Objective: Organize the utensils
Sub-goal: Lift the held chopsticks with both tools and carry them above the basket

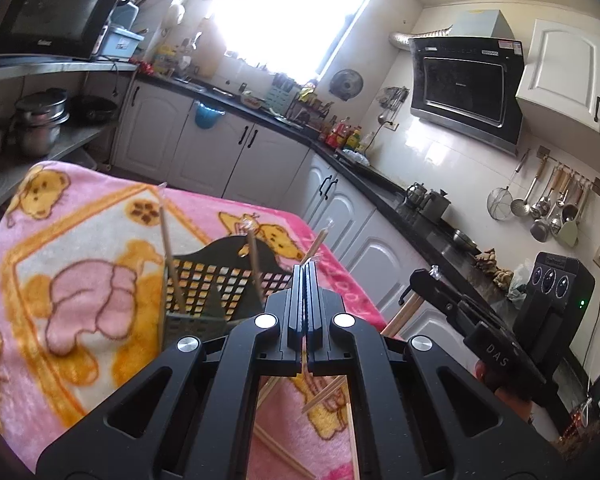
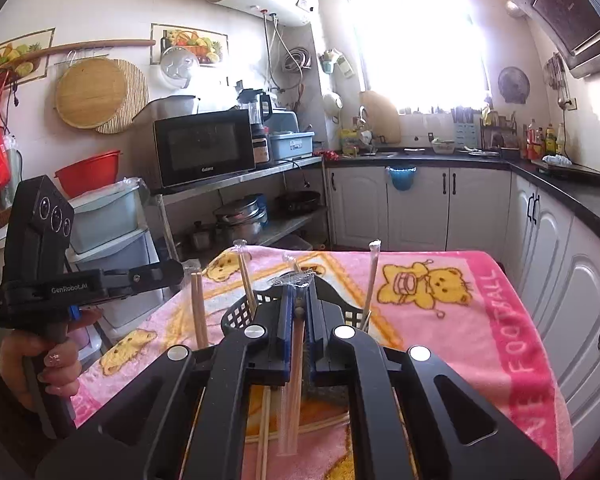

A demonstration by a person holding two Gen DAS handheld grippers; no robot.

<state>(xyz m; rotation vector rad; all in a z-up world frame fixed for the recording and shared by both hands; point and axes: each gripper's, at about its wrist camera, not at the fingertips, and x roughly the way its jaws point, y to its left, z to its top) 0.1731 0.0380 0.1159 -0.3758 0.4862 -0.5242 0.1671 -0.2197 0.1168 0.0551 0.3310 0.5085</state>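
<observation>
A black mesh utensil basket (image 1: 216, 280) stands on a pink bear blanket (image 1: 80, 280); several wrapped chopstick pairs (image 1: 168, 256) lean upright in it. It also shows in the right wrist view (image 2: 240, 312). My left gripper (image 1: 306, 280) is shut on a wrapped chopstick pair (image 1: 314, 246) beside the basket; in the right wrist view it (image 2: 184, 274) holds that pair (image 2: 198, 312) upright. My right gripper (image 2: 298, 300) is shut on another wrapped chopstick pair (image 2: 296, 380) over the basket; it also shows in the left wrist view (image 1: 424, 280).
Loose chopsticks (image 2: 264, 436) lie on the blanket near me. White cabinets (image 1: 252, 156) with a black counter (image 1: 380, 184) run behind and to the right. A shelf with a microwave (image 2: 204, 148) and pots (image 2: 240, 216) stands at the left.
</observation>
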